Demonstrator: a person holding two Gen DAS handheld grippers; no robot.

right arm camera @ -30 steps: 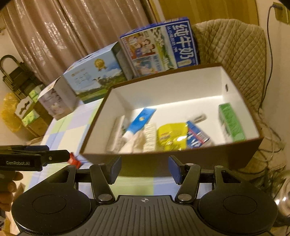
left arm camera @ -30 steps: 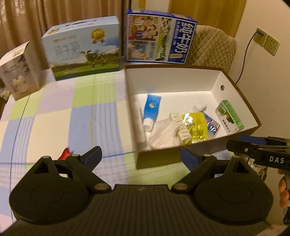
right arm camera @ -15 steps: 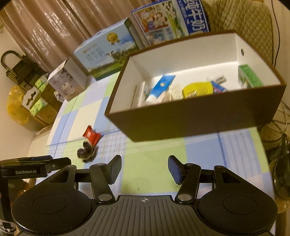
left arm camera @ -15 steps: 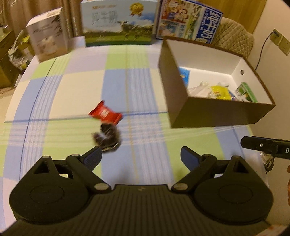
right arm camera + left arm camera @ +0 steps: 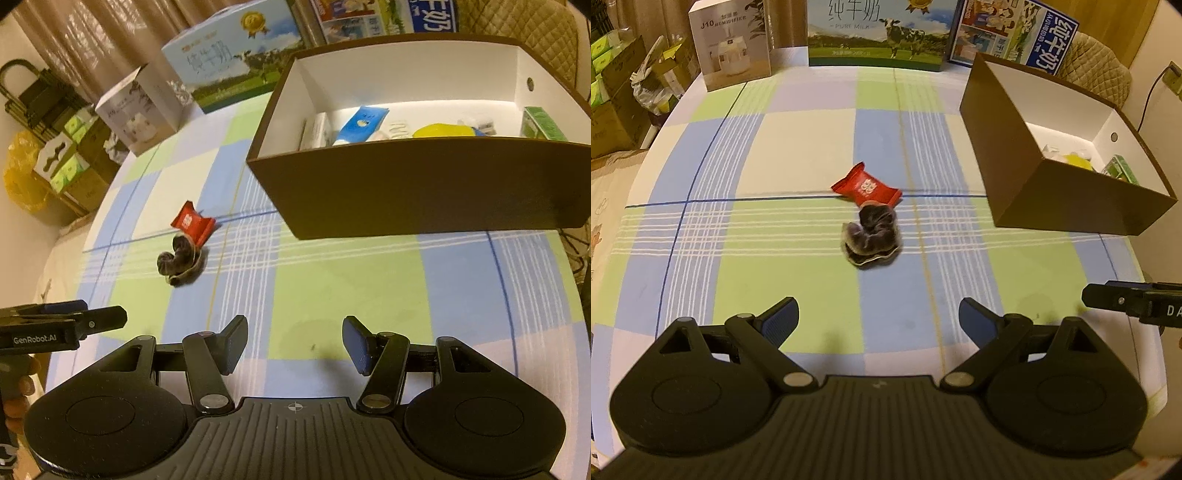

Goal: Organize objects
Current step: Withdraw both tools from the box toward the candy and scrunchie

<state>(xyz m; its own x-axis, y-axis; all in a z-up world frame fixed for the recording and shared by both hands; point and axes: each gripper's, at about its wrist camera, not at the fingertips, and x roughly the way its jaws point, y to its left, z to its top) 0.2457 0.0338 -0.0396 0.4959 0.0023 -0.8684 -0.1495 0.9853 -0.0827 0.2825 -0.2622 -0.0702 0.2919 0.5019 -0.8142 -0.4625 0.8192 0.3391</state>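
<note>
A red snack packet (image 5: pixel 866 185) (image 5: pixel 192 223) lies on the checked tablecloth, and a dark velvet scrunchie (image 5: pixel 871 235) (image 5: pixel 179 260) touches its near edge. To their right stands a brown box (image 5: pixel 1049 184) (image 5: pixel 424 184) with a white inside, holding a blue tube (image 5: pixel 360 125), a yellow pack (image 5: pixel 441 130), a green carton (image 5: pixel 541 123) and other small items. My left gripper (image 5: pixel 878 322) hangs open above the cloth, short of the scrunchie. My right gripper (image 5: pixel 294 341) is open and empty, in front of the box's near wall.
A white humidifier box (image 5: pixel 735 44) and two milk cartons (image 5: pixel 879 33) (image 5: pixel 1015 33) stand along the table's far edge. Cardboard boxes (image 5: pixel 613 96) sit on the floor at the left. A quilted chair back (image 5: pixel 1100 70) and a wall socket (image 5: pixel 1174 75) are behind the brown box.
Both grippers have pulled back from over the box and sunk toward the table. The left view swung left, so the packet and scrunchie now lie ahead of it. Jaw openings look unchanged.
</note>
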